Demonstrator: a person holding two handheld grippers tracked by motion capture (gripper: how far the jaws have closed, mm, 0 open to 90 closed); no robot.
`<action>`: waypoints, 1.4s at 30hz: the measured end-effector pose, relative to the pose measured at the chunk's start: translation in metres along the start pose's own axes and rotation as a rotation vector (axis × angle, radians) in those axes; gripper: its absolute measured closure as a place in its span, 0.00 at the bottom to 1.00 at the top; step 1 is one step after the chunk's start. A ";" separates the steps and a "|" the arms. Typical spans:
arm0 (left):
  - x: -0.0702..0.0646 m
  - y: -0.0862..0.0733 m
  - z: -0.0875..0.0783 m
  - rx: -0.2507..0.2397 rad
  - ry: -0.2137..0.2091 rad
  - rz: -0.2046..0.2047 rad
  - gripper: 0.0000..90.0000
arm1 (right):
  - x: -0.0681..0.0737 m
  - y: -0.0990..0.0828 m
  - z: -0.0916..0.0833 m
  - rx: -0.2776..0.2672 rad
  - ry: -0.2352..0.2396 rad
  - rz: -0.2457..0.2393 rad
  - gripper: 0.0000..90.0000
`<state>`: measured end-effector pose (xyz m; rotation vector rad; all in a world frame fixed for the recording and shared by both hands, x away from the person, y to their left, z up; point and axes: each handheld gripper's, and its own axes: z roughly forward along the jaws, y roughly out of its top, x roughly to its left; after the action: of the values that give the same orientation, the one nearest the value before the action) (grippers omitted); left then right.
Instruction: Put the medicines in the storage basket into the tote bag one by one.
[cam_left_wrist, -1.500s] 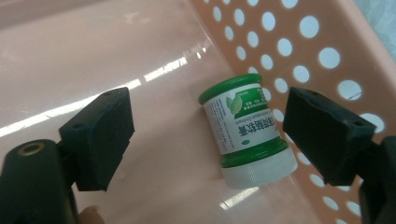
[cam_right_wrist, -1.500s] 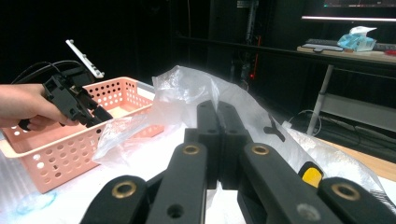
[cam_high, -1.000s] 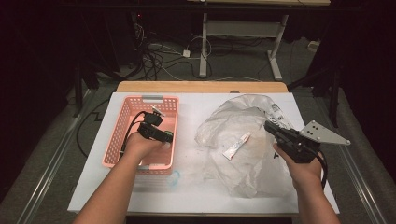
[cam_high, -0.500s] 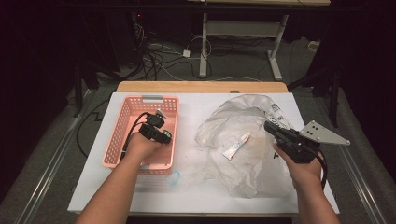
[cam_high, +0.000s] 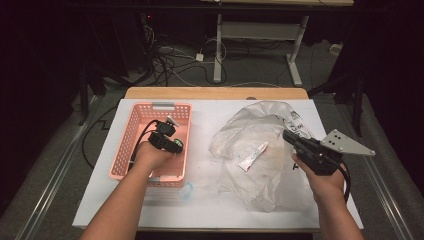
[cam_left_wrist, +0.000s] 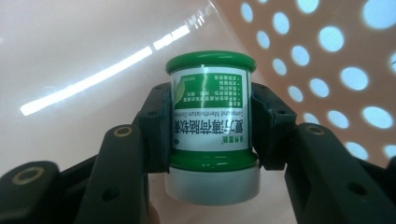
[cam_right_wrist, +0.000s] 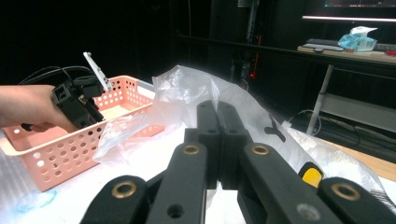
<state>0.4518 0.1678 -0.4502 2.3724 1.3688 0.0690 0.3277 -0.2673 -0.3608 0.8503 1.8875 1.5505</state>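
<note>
The white table top (cam_high: 210, 200) carries everything. At its nine o'clock side sits the pink perforated plastic basket (cam_high: 131, 145), oblong, its walls dotted with round holes; at three o'clock spreads a crumpled clear plastic bag (cam_high: 260, 175) with black print near its far edge. Lying on the bag near the table's centre is a small white tube with a red end (cam_high: 253, 155), slanted toward one o'clock.

Inside the basket, the left gripper (cam_left_wrist: 211, 126) points down at the floor and holds a small green jar with a white screw cap and a white-and-green printed label (cam_left_wrist: 211, 116). In the left gripper view the jar's cap is nearest the camera at six o'clock and its green base points to twelve o'clock, toward the basket's smooth pink floor. The jaws have just been closing, and their black pads now press the jar's label from nine and three o'clock, roughly half open around it. The basket's holed wall rises at two o'clock from the jar, close by.

The right gripper (cam_right_wrist: 217, 140) hovers above the bag's three o'clock edge, well apart from the basket, its jaws pressed fully together with nothing between them. From it, the bag's raised folds stand between it and the basket at ten o'clock. A faint blue ring marks the table (cam_high: 186, 191) just past the basket's near corner.
</note>
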 end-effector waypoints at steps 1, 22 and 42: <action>0.001 -0.001 -0.003 -0.011 -0.002 -0.002 0.60 | -0.001 0.000 0.000 -0.001 -0.001 -0.003 1.00; -0.020 -0.023 -0.040 -0.248 -0.018 0.054 0.60 | -0.001 0.002 -0.003 -0.010 0.004 0.002 1.00; -0.044 -0.061 -0.066 -0.435 -0.027 0.091 0.60 | 0.001 0.002 -0.002 -0.011 0.007 -0.008 1.00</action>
<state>0.3633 0.1787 -0.4052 2.0577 1.0990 0.3253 0.3254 -0.2675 -0.3581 0.8319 1.8835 1.5596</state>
